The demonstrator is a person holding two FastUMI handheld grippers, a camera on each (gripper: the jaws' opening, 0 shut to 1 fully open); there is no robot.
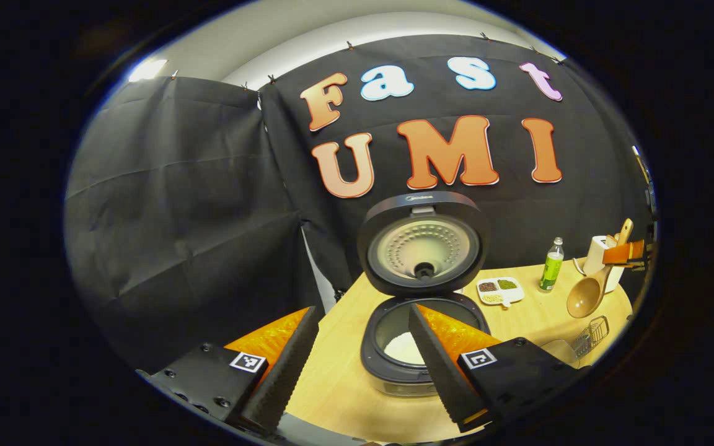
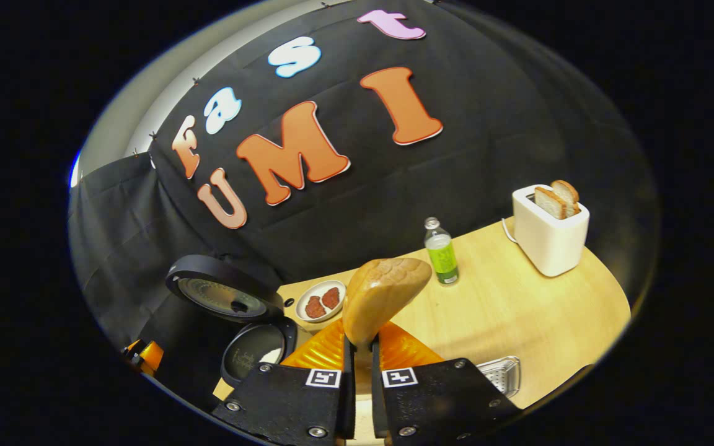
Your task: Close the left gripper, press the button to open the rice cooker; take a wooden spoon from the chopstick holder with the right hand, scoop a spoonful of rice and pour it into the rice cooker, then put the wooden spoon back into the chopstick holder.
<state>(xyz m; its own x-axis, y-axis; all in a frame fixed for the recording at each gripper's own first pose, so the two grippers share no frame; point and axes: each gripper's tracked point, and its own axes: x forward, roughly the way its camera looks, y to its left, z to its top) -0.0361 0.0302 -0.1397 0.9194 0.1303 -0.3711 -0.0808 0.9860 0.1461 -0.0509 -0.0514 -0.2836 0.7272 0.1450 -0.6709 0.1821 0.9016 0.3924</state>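
The rice cooker (image 1: 394, 365) stands open on the wooden table, its lid (image 1: 422, 248) raised upright. Something white lies in the pot (image 1: 403, 348). My left gripper (image 1: 363, 310) is open, its fingers on either side of the cooker's near rim and touching nothing. At the far right, the right gripper (image 1: 626, 253) holds the wooden spoon (image 1: 586, 294) in the air, bowl hanging down. In the right gripper view my right gripper (image 2: 362, 344) is shut on the handle of the spoon (image 2: 385, 297), whose rounded back faces me. The open cooker (image 2: 258, 344) lies to the lower left.
A green bottle (image 2: 442, 251), a white toaster (image 2: 549, 229) with bread slices and a small plate (image 2: 321, 301) of red pieces stand toward the back of the table. A sectioned dish (image 1: 501, 290) sits behind the cooker. A wire holder (image 1: 592, 334) sits at the right edge.
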